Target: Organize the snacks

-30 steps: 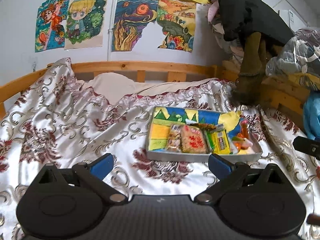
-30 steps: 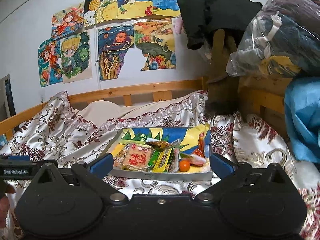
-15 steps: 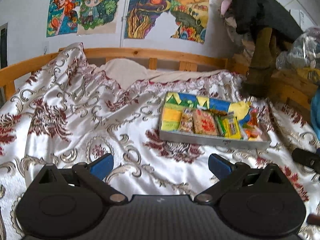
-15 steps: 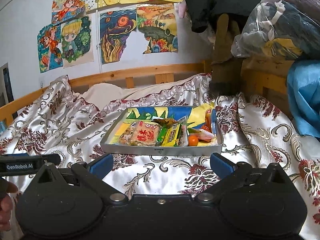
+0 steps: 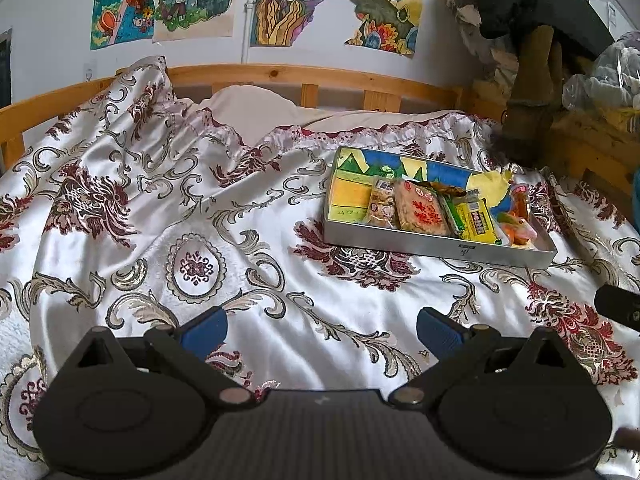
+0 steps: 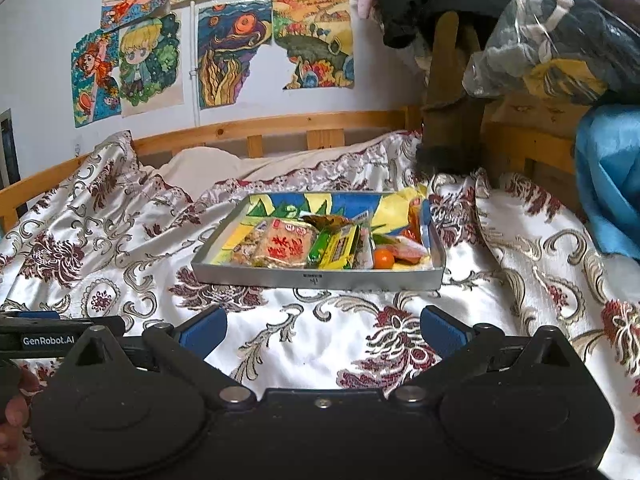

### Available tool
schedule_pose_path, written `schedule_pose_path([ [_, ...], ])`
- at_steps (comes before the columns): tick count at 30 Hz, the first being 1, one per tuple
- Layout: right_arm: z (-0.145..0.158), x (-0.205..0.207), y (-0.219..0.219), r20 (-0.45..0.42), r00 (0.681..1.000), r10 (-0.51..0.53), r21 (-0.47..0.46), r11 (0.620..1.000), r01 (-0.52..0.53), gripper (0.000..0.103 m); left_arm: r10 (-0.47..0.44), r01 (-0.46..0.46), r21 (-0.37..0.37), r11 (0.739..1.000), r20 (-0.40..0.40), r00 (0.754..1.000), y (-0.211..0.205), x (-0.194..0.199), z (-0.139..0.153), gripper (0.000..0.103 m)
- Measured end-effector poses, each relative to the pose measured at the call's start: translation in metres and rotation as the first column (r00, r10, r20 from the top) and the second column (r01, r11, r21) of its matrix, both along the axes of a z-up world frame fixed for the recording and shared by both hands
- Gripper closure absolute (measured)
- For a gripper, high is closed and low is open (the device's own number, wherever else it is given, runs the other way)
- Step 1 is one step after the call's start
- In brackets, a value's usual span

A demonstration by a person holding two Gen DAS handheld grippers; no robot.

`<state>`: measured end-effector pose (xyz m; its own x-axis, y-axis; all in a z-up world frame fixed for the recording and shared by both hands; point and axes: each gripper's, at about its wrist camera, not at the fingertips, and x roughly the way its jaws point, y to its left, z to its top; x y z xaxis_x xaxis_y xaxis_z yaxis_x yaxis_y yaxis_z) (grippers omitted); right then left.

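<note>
Snacks (image 6: 320,246): several packets are gathered in a shallow grey tray (image 6: 316,278) on the bed, laid side by side towards its near wall; none is seen loose on the bedspread.
Packets noted: a pale cracker pack with red characters (image 5: 422,213); a smaller pale pack at its left (image 5: 380,207); a green stick pack (image 6: 320,249); a yellow pack (image 5: 480,222); an orange round item (image 6: 385,259) and red-pink wrapped pieces at the right end.
Tray: lined with a coloured drawing; the far left part of the lining is left bare.
Left gripper (image 5: 322,330): fingers spread wide, nothing held; kept low over the bedspread, near and left of the tray.
Right gripper (image 6: 323,330): fingers spread wide, nothing held; faced squarely at the tray's near wall.
Step in hand: not settled by the views. The scene fits either snacks awaiting sorting within the tray, or a tray already filled and arranged.
Next move: not fixed; any reach into the tray would be made over its near wall, and the packets lie close together.
Surroundings: patterned satin bedspread (image 5: 224,240), folded and soft; wooden bed rail (image 5: 280,76); drawings on the wall (image 6: 240,48); bagged clothing (image 6: 560,36) at far right.
Obstructions: none seen between either gripper and the tray.
</note>
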<state>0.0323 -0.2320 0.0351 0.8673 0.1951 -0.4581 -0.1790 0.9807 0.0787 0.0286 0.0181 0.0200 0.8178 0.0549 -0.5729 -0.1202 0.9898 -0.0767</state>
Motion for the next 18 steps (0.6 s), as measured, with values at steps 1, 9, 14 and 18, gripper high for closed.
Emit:
schedule_pose_path([
  [1, -0.0015, -0.0001, 0.0, -0.005, 1.0, -0.003, -0.001, 1.0, 0.003, 0.001, 0.002, -0.002, -0.003, 1.0, -0.002, 1.0, 0.0002, 0.0003, -0.0011, 0.0],
  [9, -0.0074, 0.0025, -0.0005, -0.024, 1.0, -0.012, 0.0, 1.0, 0.012, 0.001, -0.013, 0.013, -0.002, 1.0, -0.01, 1.0, -0.0035, 0.0019, -0.0055, 0.0],
  [14, -0.0081, 0.003, -0.001, -0.027, 1.0, -0.014, -0.001, 1.0, 0.014, 0.001, -0.023, 0.023, 0.003, 1.0, -0.017, 1.0, -0.0057, 0.0022, -0.0067, 0.0],
  [18, -0.0086, 0.0032, -0.0005, -0.031, 0.999, -0.011, -0.003, 1.0, 0.011, 0.001, -0.018, 0.018, 0.002, 1.0, -0.023, 1.0, -0.0056, 0.0021, -0.0066, 0.0],
])
